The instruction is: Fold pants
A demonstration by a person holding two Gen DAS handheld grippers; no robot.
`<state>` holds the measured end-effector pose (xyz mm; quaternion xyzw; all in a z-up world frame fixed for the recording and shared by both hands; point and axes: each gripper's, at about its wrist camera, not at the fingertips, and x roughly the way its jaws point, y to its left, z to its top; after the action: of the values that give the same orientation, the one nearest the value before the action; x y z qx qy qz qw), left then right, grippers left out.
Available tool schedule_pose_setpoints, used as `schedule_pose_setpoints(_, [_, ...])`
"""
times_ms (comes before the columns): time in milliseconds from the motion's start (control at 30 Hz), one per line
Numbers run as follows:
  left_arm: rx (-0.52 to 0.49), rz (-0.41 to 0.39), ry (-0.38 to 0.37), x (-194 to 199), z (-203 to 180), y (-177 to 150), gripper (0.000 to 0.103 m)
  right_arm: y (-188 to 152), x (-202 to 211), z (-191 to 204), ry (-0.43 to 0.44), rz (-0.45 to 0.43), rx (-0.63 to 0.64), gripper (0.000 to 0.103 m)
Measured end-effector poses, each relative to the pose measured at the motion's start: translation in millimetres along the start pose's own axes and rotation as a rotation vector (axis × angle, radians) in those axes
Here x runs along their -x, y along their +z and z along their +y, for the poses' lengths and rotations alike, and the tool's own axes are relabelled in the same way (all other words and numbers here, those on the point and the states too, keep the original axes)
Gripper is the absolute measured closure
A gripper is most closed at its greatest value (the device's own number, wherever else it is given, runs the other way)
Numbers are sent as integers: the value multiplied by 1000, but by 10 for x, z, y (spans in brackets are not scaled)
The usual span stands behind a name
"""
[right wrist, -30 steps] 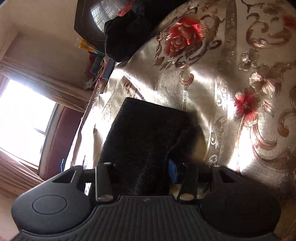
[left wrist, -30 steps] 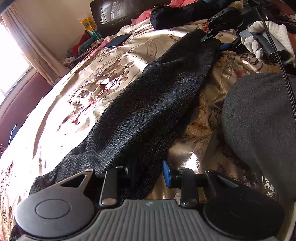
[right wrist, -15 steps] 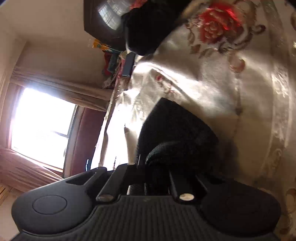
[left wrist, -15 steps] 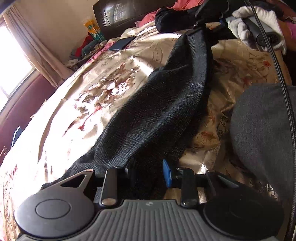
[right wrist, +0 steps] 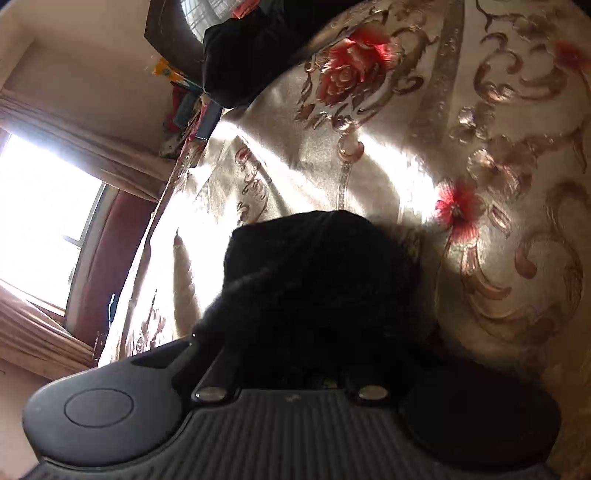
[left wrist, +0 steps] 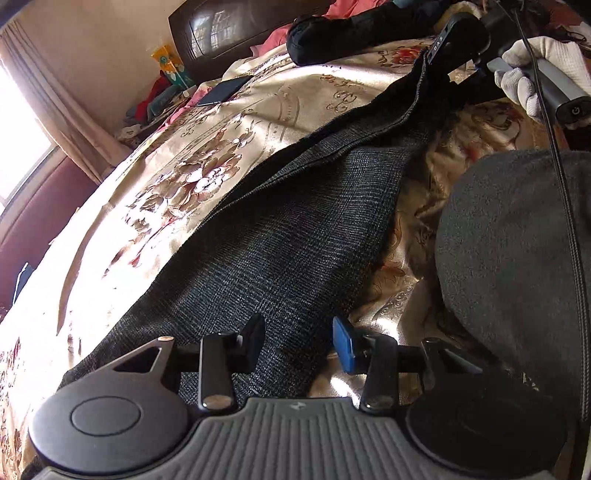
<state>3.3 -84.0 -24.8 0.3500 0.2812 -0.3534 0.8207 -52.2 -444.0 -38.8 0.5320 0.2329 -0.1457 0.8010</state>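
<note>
Dark grey pants (left wrist: 295,236) lie stretched along the gold flowered bedspread (left wrist: 166,184). My left gripper (left wrist: 299,345) hovers at their near end; its jaws are opening, with the cloth lying under and between the blue-padded fingers, unpressed. At the far end a white-gloved hand (left wrist: 543,66) holds my right gripper (left wrist: 443,64), which has the hem pinched and raised off the bed. In the right wrist view the bunched pants (right wrist: 317,266) cover the right gripper (right wrist: 295,354); its jaws are opening slightly, the fabric still clamped between them.
A black bundle (left wrist: 351,33) and pink clothes lie by the dark headboard (left wrist: 229,29). A dark phone (left wrist: 221,92) rests on the bed's far left. The person's grey-clad knee (left wrist: 517,258) and a black cable (left wrist: 565,184) fill the right side.
The right gripper shut on the far hem and lifted it off the bed. The left gripper's fingers have spread a little wider over the near end.
</note>
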Motion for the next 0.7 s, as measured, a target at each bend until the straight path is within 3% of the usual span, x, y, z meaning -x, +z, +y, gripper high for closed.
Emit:
schedule_pose_setpoints(200, [-1, -19, -9, -18, 69, 70, 48, 155, -147, 270, -43, 8, 132, 91])
schedule_pose_setpoints(400, [65, -17, -33, -56, 158, 77, 43, 238, -221, 251, -110, -6, 123, 85])
schedule_pose_setpoints(500, [117, -10, -55, -63, 226, 81, 43, 208, -184, 216, -85, -9, 120, 82])
schedule_pose_setpoints(633, [90, -8, -26, -31, 225, 103, 41, 167, -158, 173, -18, -13, 110, 63])
schedule_pose_setpoints(700, [80, -7, -2, 3, 239, 123, 41, 152, -179, 182, -1, -6, 120, 61])
